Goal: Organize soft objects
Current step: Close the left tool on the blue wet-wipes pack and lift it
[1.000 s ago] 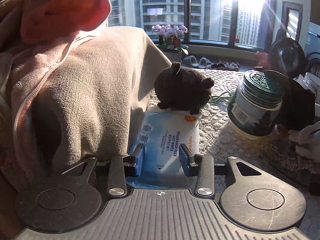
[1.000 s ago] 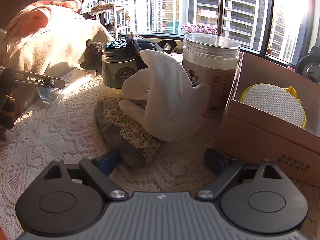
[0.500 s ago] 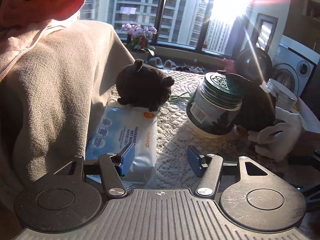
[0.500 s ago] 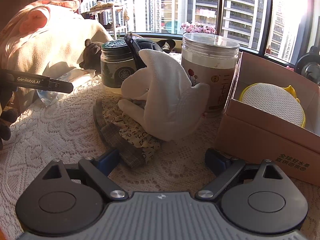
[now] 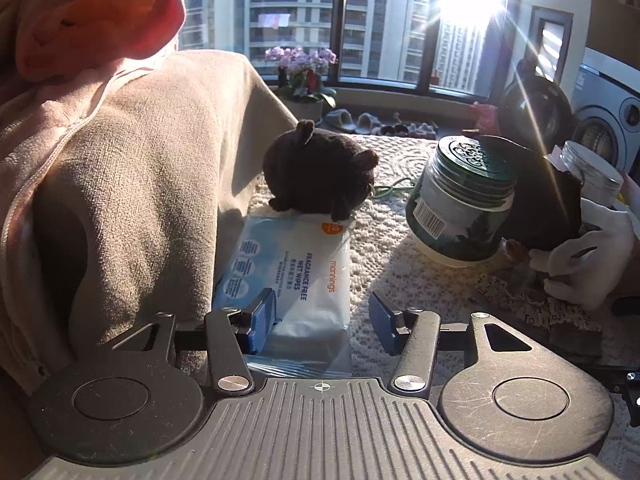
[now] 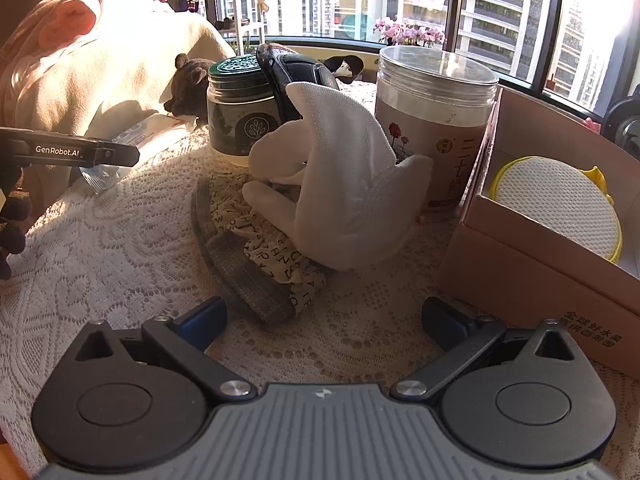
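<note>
A pack of wet wipes (image 5: 294, 276) lies on the lace cloth, with a dark brown plush animal (image 5: 320, 174) resting on its far end. My left gripper (image 5: 322, 316) is open and empty, its left pad over the pack's near corner. In the right wrist view a white glove (image 6: 340, 184) lies on a letter-print cloth (image 6: 264, 248), with a black item (image 6: 296, 80) behind it. My right gripper (image 6: 324, 318) is open and empty just in front of that cloth. The left gripper's side (image 6: 72, 152) shows at the left there.
A big beige and pink blanket pile (image 5: 120, 168) fills the left. A green-lidded jar (image 5: 460, 204) and a clear-lidded jar (image 6: 434, 128) stand in the middle. An open cardboard box (image 6: 540, 276) holding a white-and-yellow round pad (image 6: 556, 204) sits at the right.
My left gripper opened, letting go of the wipes pack, swung right, then came back toward the pack. My right gripper stayed nearly still.
</note>
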Demonstrator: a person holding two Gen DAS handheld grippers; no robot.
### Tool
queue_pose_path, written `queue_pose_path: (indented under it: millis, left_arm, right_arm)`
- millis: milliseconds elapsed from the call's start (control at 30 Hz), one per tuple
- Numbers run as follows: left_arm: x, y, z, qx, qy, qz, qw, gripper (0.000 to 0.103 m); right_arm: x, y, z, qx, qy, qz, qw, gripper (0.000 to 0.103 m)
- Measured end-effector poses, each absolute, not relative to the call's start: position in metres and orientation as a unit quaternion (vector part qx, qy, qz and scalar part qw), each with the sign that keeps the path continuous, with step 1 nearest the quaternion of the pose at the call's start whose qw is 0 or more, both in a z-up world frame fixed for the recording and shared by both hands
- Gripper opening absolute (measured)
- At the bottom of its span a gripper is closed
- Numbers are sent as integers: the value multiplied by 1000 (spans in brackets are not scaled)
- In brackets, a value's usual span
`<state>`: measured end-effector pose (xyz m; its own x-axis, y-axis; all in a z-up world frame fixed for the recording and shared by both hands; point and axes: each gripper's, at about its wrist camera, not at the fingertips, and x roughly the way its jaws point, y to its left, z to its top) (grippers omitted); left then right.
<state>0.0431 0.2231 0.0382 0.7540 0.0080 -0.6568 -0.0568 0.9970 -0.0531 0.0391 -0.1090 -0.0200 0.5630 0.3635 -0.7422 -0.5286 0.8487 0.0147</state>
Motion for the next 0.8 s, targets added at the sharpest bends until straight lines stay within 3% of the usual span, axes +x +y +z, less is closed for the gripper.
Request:
queue_pose_path:
  millis: [67,133,367,400,467,500,633,800]
  left_arm:
    - [37,226,40,-39,345,18,938,57]
    - [29,231,42,-43,338,18,940,57]
    - [6,244,38,-59,334,9,941,56]
    - [3,245,38,-61,334,8,941,56]
    - [-1,247,37,-63,333,5,941,56]
    - [-3,248,36,-63,333,3,941,56]
    - [-10,251,34,-72,327,-9,942,55]
    - [-18,253,35,-71,319,-24,945,55]
  right_arm:
    - [43,-102,-15,-118,408,268,865,102]
    - [41,-92,-7,-134,404,284,859,89]
    - [31,-29,68,-160,323,348,865,85]
    - [37,-14,78,-161,324,359,860,78]
    - [52,24,88,-169,344,374,845,53]
    - [63,45,88,-172,359,384,833,35]
    - [98,126,59,-190,394,410,800,10]
    - [119,178,24,-218,389,437,781,9]
